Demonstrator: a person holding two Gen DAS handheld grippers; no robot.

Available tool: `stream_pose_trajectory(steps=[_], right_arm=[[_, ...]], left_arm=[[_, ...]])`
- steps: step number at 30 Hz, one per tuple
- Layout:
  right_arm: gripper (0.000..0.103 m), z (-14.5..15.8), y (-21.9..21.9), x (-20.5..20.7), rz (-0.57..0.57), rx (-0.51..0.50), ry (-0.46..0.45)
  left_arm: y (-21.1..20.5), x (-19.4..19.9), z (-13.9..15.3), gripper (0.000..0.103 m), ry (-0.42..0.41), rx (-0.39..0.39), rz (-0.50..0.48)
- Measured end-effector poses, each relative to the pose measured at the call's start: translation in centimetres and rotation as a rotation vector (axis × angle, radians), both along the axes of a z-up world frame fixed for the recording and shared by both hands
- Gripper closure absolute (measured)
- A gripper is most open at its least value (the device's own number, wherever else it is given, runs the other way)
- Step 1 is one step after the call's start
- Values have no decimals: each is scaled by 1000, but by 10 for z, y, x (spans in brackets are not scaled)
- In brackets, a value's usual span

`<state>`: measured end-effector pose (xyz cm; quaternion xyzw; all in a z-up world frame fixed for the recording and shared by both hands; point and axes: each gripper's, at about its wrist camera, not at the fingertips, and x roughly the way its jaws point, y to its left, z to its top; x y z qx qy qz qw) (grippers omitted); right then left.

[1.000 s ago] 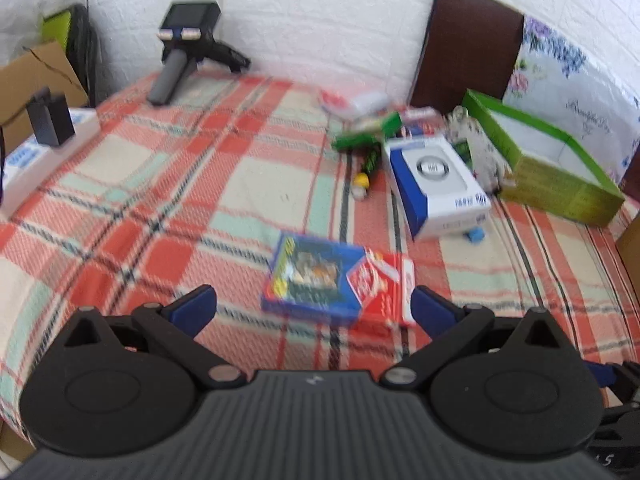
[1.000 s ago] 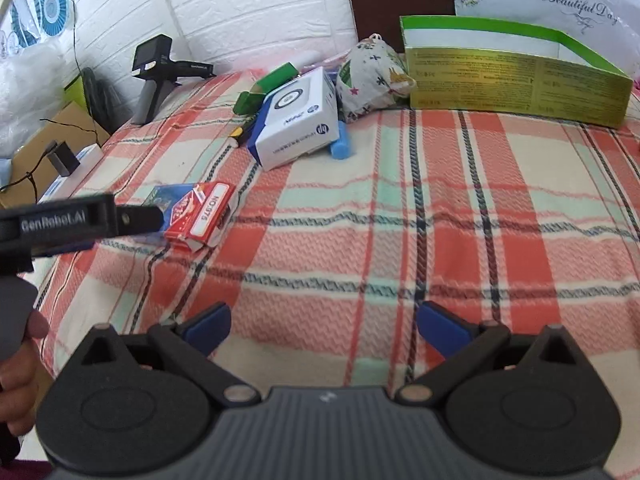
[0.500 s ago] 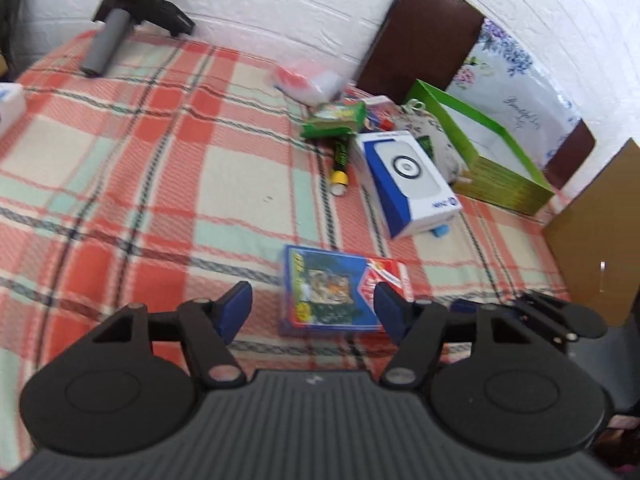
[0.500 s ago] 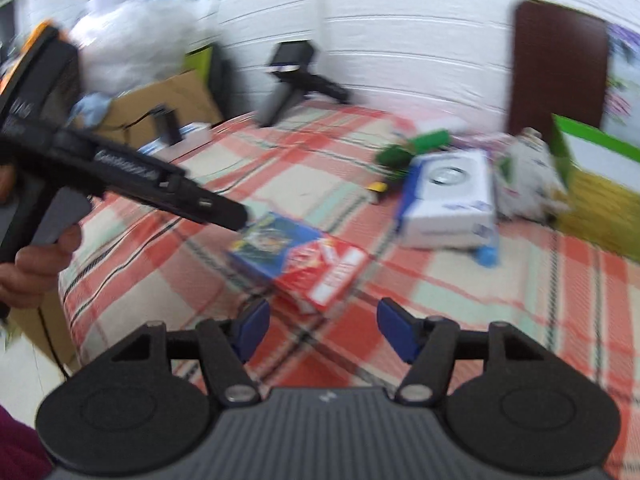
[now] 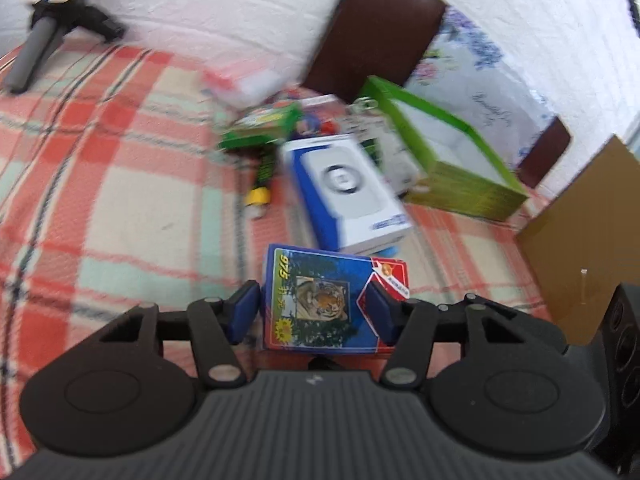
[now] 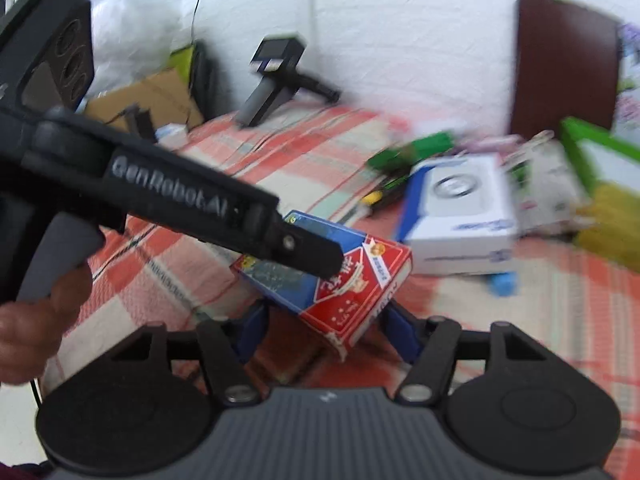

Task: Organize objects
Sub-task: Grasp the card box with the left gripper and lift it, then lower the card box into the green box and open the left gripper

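My left gripper (image 5: pixel 312 312) has its blue pads on either side of the card box (image 5: pixel 328 300), which sits between them at twelve o'clock; whether the pads are actually pressing its sides I cannot tell. My right gripper (image 6: pixel 324 330) is spread, the same card box (image 6: pixel 332 276) lying between its fingers with a corner pointing toward me; contact there is unclear too.

The box is flat and rectangular. Most of its top is blue, with a tiger picture in the middle, yellow "975" along one edge, and a red end panel with white print. In the right wrist view its near side is red with white characters, and the left gripper's black finger crosses over it from nine o'clock.

It rests on a plaid blanket (image 5: pixel 120 208) in red, cream and pale green. At one o'clock in the left view, just beyond the card box, lies a white and blue carton (image 5: pixel 348 192). Farther, at two o'clock, stands an open green tray box (image 5: pixel 448 152). A spare handheld device (image 5: pixel 44 28) lies at ten o'clock near a white brick wall (image 5: pixel 224 8). A dark brown headboard (image 5: pixel 376 32) stands at twelve.
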<state>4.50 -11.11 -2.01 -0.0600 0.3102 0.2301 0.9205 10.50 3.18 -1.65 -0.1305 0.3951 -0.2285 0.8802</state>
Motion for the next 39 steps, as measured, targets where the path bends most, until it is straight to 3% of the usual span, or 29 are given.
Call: stream_pose_trajectory(steps=[4,12,19,22,24,28,34,39], right_arm=[[42,15,-45,-11,-128,-23,-95],[42,49,-137,48,-355,-37,-235],[42,33,-180,126,-440,-42,-202],[40,20,-186,145,-468,-70,-188],[26,16,-187,150,-489,-83,-203],[24,20,-187,140,-505,-37,-210],[24,34,-182,107,-553,22,-206],[24,30,-171,79,-565,75,-122]], left_arm=[[-52,15,17,42,-66,-17,-106],[-164,89,62,42,-250,0,-227],[-223,146,56,43,-268,77,-240],[-234,165,45,43,-221,96,-217],[-234,171,39,43,-197,105,-183],[-222,165,38,42,-192,127,-154],[-194,119,50,41,-253,166,-114],[-155,68,53,41,-307,161,-96]])
